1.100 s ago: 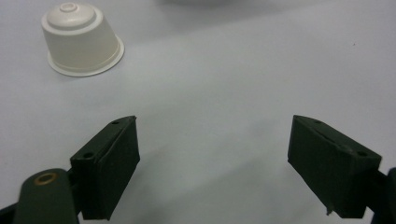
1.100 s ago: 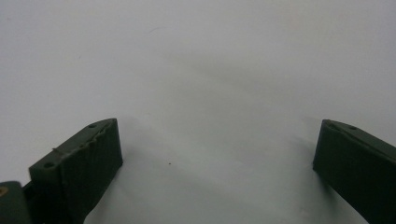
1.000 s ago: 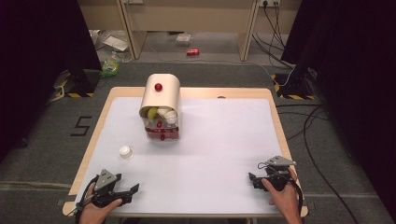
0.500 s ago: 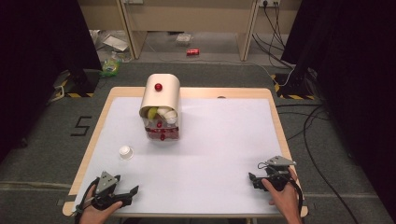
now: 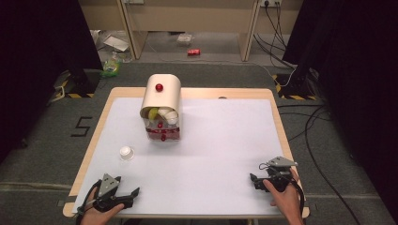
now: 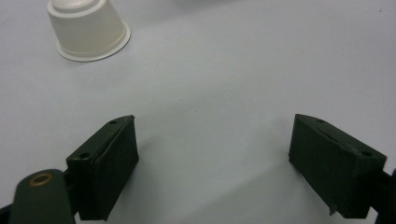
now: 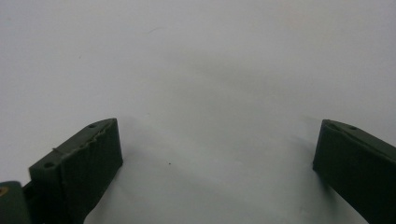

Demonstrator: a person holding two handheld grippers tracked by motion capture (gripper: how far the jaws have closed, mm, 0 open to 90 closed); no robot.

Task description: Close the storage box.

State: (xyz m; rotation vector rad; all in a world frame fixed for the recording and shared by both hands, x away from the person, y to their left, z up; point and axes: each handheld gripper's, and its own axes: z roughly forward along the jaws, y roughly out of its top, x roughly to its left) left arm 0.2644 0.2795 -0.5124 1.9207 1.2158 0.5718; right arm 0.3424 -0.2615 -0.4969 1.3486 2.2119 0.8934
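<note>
A small white cup [image 5: 126, 152] stands upside down on the white table top [image 5: 216, 140], left of centre; in the left gripper view the cup [image 6: 87, 29] sits ahead and to the left of the jaws. My left gripper [image 5: 126, 194] rests at the near left edge, open and empty [image 6: 215, 163]. My right gripper [image 5: 254, 180] rests at the near right edge, open over bare table [image 7: 217, 168]. A beige dome-shaped container [image 5: 161, 98] with a red knob stands at the back, with cups and red pieces in its open front.
Below the container's opening a clear tray [image 5: 163, 133] holds small red items. The table's wooden rim [image 5: 89, 145] frames the white sheet. Cables [image 5: 309, 131] lie on the floor to the right, and a red can [image 5: 193, 52] lies beyond the table.
My left gripper has shifted slightly nearer the table's front edge. The right gripper and the objects have stayed put.
</note>
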